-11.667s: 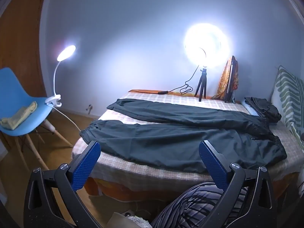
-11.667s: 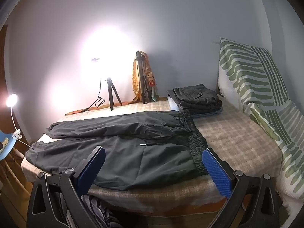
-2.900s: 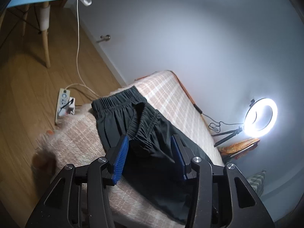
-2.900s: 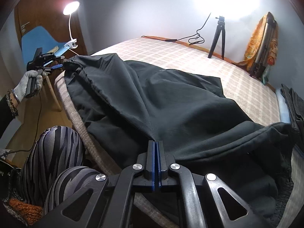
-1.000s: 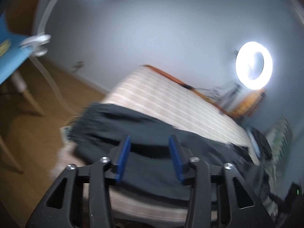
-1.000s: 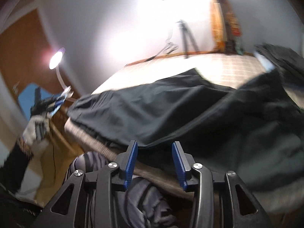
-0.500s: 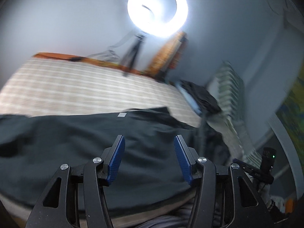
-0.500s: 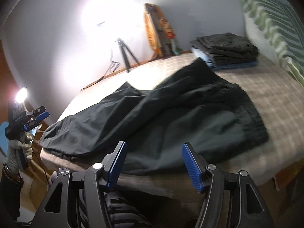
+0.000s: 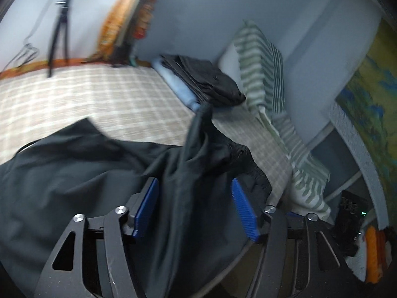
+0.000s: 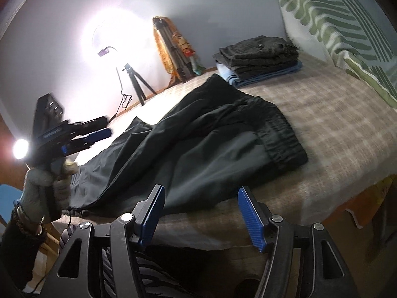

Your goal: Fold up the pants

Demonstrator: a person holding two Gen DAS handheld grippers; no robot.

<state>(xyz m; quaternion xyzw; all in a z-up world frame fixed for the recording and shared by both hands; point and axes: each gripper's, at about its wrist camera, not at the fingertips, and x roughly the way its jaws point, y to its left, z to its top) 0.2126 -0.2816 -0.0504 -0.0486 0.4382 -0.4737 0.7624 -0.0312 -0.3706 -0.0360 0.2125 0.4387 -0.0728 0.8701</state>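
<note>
Black pants (image 10: 211,144) lie crumpled lengthwise on the checked bed cover (image 10: 347,129), elastic waistband (image 10: 280,134) to the right. My right gripper (image 10: 202,214) hangs open over the bed's front edge, short of the pants, nothing between its blue pads. A gloved hand holds my left gripper (image 10: 103,127) above the leg end at the left, apart from the cloth. In the left wrist view the left gripper (image 9: 196,206) looks down on the pants (image 9: 99,173). Its jaws are opening, and the fabric lies below them, not pinched.
A stack of folded clothes (image 10: 258,57) sits at the far side of the bed beside a green striped pillow (image 10: 335,24). A ring light on a tripod (image 10: 135,79) stands by the wall. The person's striped knees (image 10: 148,273) are under my right gripper.
The left gripper has swung along the bed toward the waistband end, rolled, and its jaws have spread wider. The right gripper opened and shifted a little; the pants now lie loose on the bed.
</note>
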